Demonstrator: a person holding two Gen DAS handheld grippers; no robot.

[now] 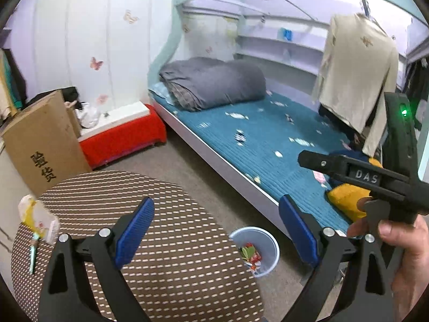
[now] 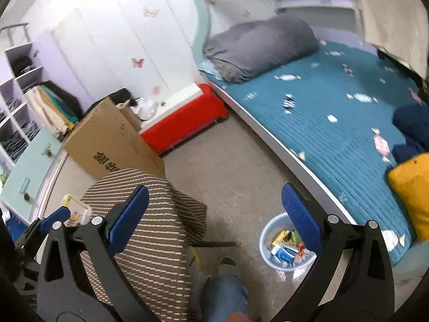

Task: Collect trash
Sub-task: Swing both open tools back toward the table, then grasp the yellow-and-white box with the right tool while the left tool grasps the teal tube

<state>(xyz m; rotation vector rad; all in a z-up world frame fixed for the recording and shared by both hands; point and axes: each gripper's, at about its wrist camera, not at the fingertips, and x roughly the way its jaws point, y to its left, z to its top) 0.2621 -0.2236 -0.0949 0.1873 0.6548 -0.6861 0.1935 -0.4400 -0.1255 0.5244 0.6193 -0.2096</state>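
A crumpled white and yellow wrapper (image 1: 37,217) lies at the left edge of the round table with the brown striped cloth (image 1: 166,241); it also shows as the wrapper (image 2: 76,209) in the right wrist view. A pale blue bin (image 1: 268,257) stands on the floor between table and bed, with several wrappers inside. My left gripper (image 1: 215,230) is open and empty over the table's right side. My right gripper (image 2: 214,214) is open and empty above the floor, with the bin (image 2: 268,228) beside its right finger. A hand (image 1: 402,241) holds the right tool's handle (image 1: 396,145).
A cardboard box (image 1: 45,145) leans behind the table, with a red-covered box (image 1: 123,136) beside it. The bed with a teal quilt (image 1: 268,145) carries a folded grey duvet (image 1: 211,83) and a yellow cushion (image 1: 346,198). A cream sweater (image 1: 356,80) hangs over it. A person's knee (image 2: 225,295) is below.
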